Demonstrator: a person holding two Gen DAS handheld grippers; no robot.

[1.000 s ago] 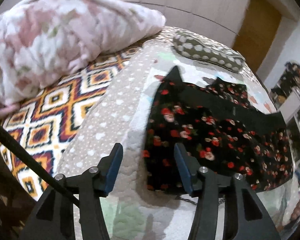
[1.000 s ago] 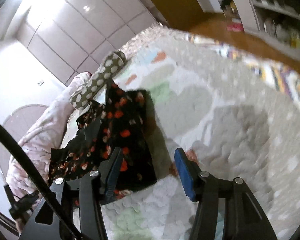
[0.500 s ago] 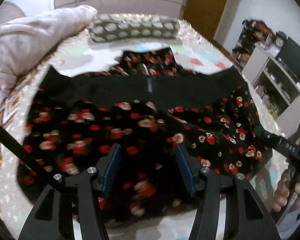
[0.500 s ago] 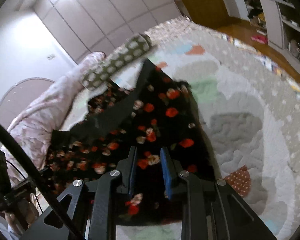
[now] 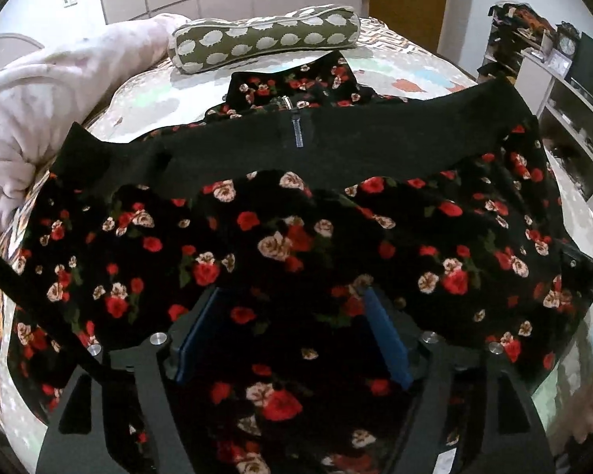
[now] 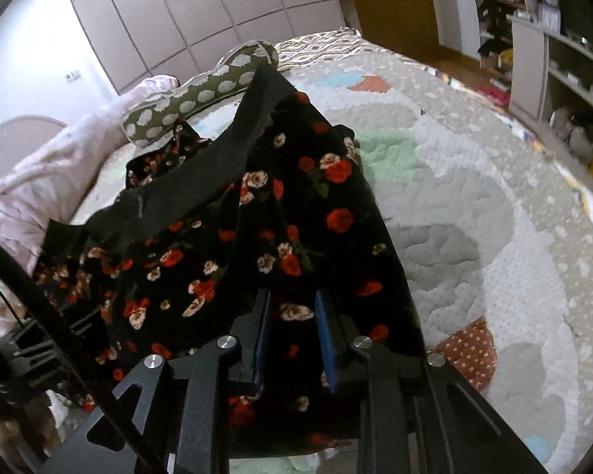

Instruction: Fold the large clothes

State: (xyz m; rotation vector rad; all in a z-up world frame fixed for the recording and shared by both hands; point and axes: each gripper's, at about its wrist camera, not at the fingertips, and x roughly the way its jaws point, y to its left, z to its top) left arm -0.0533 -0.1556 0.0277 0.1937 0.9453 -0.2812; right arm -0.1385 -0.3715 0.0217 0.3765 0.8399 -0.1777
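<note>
A black garment with red and cream roses (image 5: pixel 296 237) lies spread on the bed, its plain black band and zip (image 5: pixel 296 134) toward the far side. My left gripper (image 5: pixel 292 296) hovers low over the garment's near middle. Its jaws are opening and the blue pads stand wide apart with cloth under them, not pinched. In the right wrist view the same garment (image 6: pixel 296 197) runs away from me along its right edge. My right gripper (image 6: pixel 292 300) sits near the front right corner, jaws narrow, with a fold of the flowered cloth between the pads.
A green bolster with white spots (image 5: pixel 265 35) lies across the head of the bed, with a pink fluffy blanket (image 5: pixel 59 91) heaped at the left. Pale quilt (image 6: pixel 474 217) stretches to the right of the garment. Shelves (image 5: pixel 565 91) stand beyond the bed's right side. A hand (image 5: pixel 589 414) shows at lower right.
Both grippers have moved from the quilt beside the garment to over it and sunk lower. The right jaws have narrowed onto the cloth; the left jaws have widened.
</note>
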